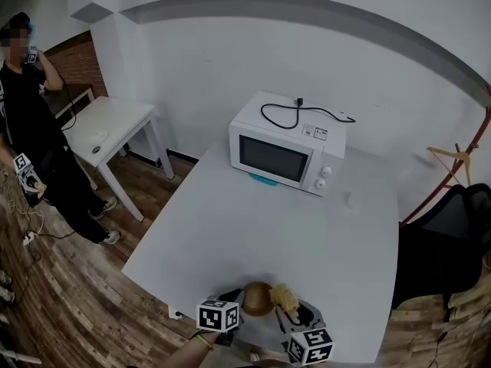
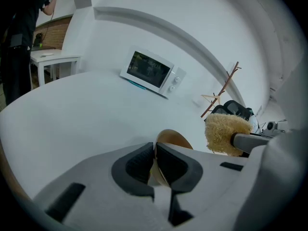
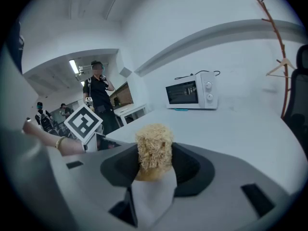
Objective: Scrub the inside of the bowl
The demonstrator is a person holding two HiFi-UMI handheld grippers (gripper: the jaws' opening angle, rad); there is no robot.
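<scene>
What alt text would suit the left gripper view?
The jaws of the left gripper pinch the rim of a brown bowl, a white table beyond. A straw-coloured scrubber is at right, a white microwave farther back.

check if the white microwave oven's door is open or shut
Shut: the white microwave oven shows its dark-windowed door flush against the front, no gap.

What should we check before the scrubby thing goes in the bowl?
1. Left gripper shut on the bowl rim: ok.
2. Right gripper shut on the scrubber: ok.
3. Scrubber inside the bowl: not ok, it is beside the bowl.
4. Bowl resting on the table: cannot tell.
5. Microwave well away from the bowl: ok.
</scene>
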